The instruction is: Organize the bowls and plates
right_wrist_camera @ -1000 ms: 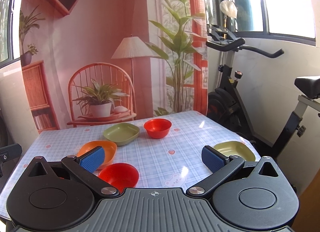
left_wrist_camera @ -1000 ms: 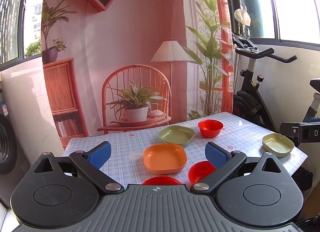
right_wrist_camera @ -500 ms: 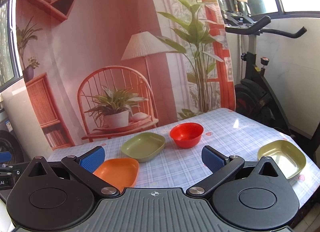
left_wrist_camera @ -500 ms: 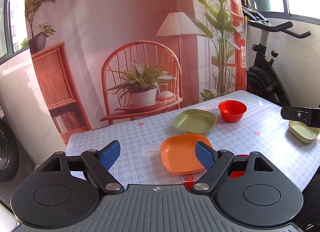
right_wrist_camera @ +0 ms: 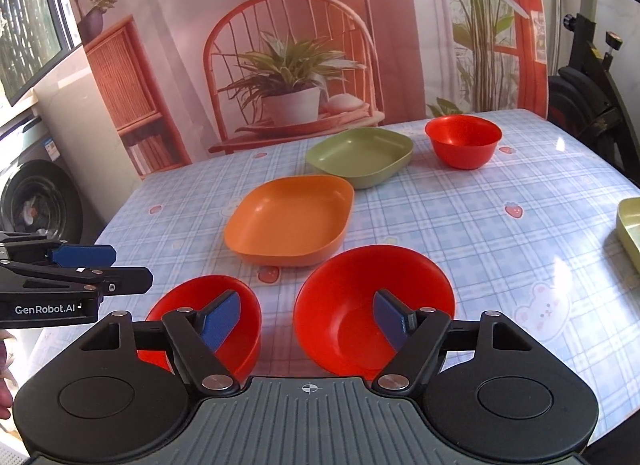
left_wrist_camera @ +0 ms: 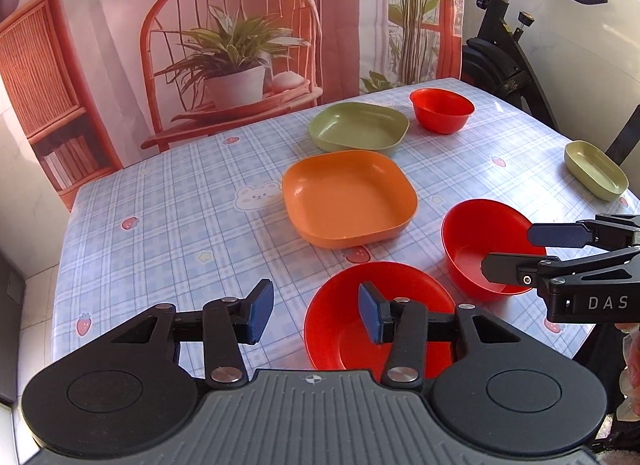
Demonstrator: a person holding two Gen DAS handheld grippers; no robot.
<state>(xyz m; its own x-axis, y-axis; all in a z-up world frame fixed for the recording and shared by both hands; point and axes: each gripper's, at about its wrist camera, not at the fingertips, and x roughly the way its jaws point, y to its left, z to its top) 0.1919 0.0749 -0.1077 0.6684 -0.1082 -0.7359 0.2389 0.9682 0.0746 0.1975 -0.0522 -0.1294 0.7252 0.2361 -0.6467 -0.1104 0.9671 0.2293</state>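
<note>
On the checked tablecloth stand three red bowls, an orange plate, a green plate and a small yellow-green dish. My left gripper is open above the left rim of the nearest red bowl. My right gripper is open, straddling the left rim of a second red bowl; it also shows in the left wrist view over that bowl. The third red bowl stands at the back, right of the green plate.
An exercise bike stands beyond the table's right side. A printed backdrop hangs behind the far edge. A washing machine is left of the table. The table's near and right edges lie close to the bowls.
Both grippers have tilted down and dropped toward the near red bowls. Both stay open, the left jaws a little narrower than before.
</note>
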